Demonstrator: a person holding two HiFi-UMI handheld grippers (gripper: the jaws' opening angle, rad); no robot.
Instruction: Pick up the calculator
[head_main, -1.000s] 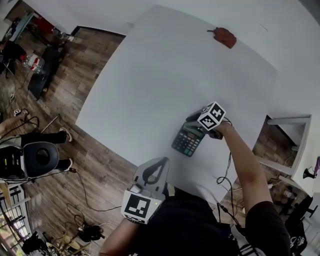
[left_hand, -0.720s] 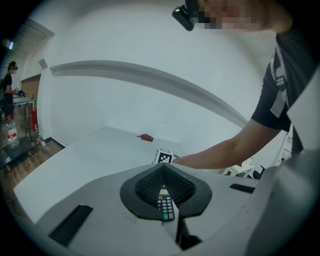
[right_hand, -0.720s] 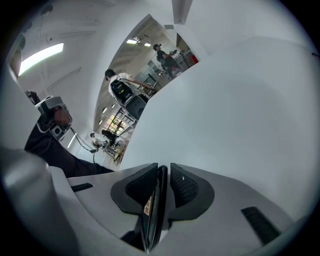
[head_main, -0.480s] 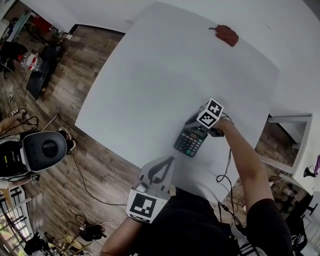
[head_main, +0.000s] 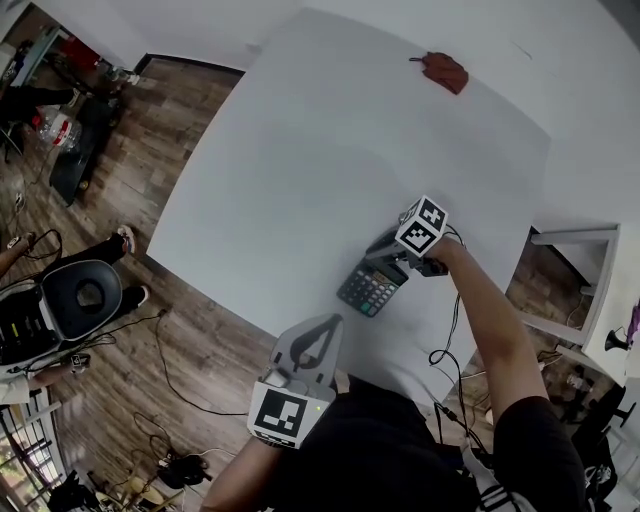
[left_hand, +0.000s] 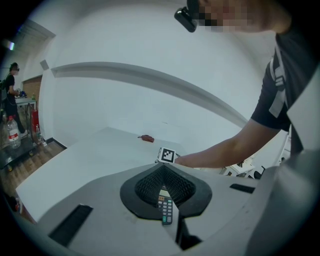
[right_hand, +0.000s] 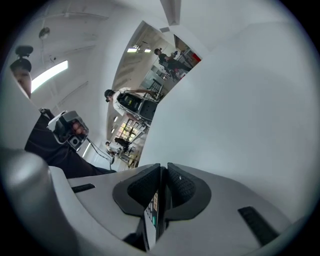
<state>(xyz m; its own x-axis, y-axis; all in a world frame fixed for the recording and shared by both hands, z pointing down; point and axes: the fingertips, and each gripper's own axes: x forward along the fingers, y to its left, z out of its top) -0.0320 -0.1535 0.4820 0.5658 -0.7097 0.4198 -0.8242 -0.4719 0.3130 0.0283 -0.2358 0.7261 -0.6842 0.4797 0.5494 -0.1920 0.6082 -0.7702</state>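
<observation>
The dark calculator (head_main: 371, 288) with green and grey keys hangs at the front right part of the white table (head_main: 300, 170). My right gripper (head_main: 386, 260) is shut on its far end. In the right gripper view the calculator (right_hand: 152, 214) stands edge-on, clamped between the black ribbed pads (right_hand: 183, 187). My left gripper (head_main: 322, 324) hovers at the table's front edge, close to my body, with its jaws shut and nothing in them. Through the left gripper view the calculator (left_hand: 165, 210) shows just beyond the jaws, under my right forearm (left_hand: 220, 152).
A small reddish-brown object (head_main: 444, 72) lies near the table's far right corner. Left of the table is wooden floor with cables, a dark round chair (head_main: 82, 297) and a person's legs. A white shelf unit (head_main: 575, 290) stands right of the table.
The calculator's near end has swung a little to the left in the right gripper. The left gripper has stayed at the table's front edge. The chair on the floor has shifted.
</observation>
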